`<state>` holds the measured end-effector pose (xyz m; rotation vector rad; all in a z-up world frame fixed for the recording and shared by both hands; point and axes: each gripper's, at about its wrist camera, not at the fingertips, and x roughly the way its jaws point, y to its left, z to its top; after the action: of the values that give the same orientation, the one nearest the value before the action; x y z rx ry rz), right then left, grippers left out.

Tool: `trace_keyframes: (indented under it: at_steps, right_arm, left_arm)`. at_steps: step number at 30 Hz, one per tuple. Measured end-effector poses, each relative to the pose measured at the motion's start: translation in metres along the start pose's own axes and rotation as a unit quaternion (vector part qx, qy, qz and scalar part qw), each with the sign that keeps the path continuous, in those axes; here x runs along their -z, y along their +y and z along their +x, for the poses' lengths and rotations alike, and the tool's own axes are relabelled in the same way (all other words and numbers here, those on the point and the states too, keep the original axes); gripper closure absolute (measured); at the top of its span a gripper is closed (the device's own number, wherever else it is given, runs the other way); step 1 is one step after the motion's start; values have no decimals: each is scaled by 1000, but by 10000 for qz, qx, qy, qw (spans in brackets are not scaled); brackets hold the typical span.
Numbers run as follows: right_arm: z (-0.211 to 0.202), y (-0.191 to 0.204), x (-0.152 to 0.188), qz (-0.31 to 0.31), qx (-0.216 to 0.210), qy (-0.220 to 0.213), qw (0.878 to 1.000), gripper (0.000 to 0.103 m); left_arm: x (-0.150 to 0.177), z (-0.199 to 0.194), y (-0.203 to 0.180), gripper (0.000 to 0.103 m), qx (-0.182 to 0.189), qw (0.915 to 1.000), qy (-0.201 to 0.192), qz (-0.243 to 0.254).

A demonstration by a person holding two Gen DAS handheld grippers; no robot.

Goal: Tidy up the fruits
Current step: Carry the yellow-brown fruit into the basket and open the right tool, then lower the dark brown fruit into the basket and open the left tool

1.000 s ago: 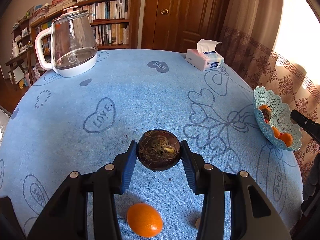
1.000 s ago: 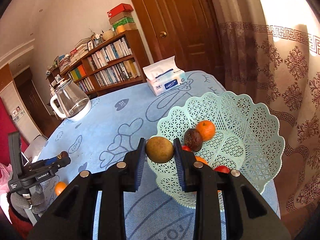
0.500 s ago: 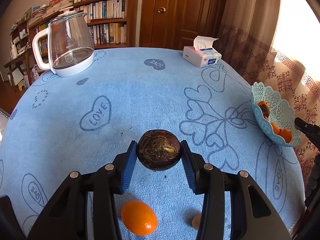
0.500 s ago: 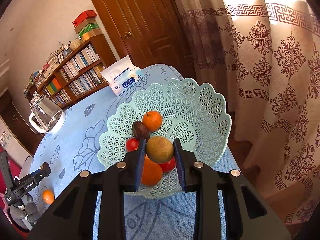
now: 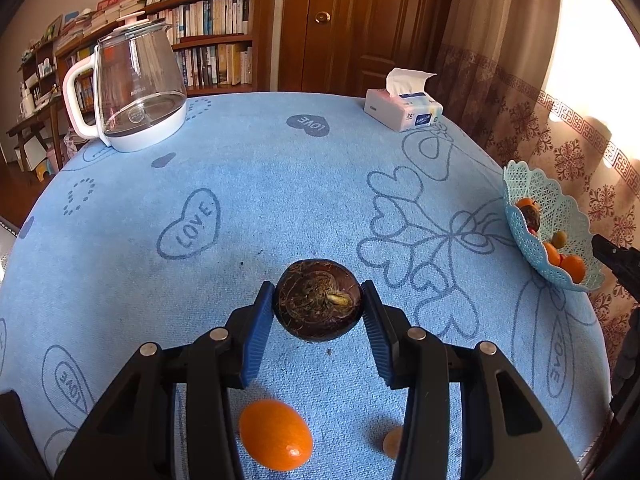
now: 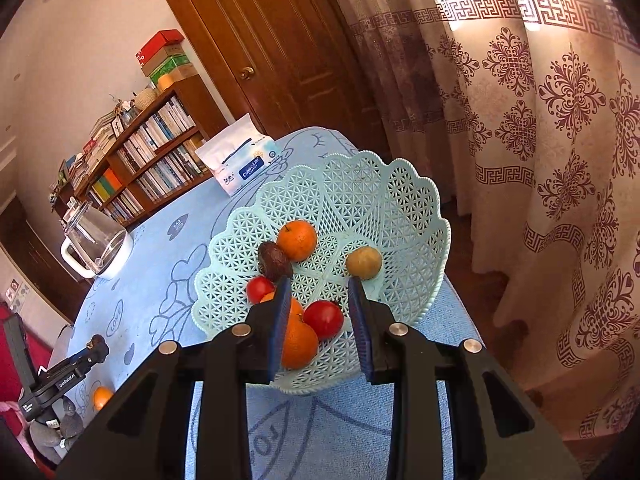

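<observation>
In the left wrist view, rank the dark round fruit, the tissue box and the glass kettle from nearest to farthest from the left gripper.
1. Dark round fruit: clamped in the left gripper.
2. Glass kettle: far left.
3. Tissue box: far right.
Kettle and box are too close to call.

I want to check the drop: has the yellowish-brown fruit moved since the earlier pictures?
Yes. The yellowish-brown fruit left the right tongs, whose jaws now stand empty, and lies in the basket, right of the orange.
</observation>
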<state>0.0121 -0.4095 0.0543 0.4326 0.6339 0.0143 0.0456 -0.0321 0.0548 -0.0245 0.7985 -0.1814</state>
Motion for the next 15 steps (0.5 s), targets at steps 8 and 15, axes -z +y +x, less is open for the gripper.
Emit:
trace_keyframes:
  at_steps: [8,15]
  right_arm:
    - [-14,-6,5,100,888,-967,9913,44]
    - [-24,-9,10,101,1277,-1549,9796,34]
  left_arm:
    - [0,0,-16,59,23,9998,16,214]
    - [-6,3,-44,59,201,9986,57,486]
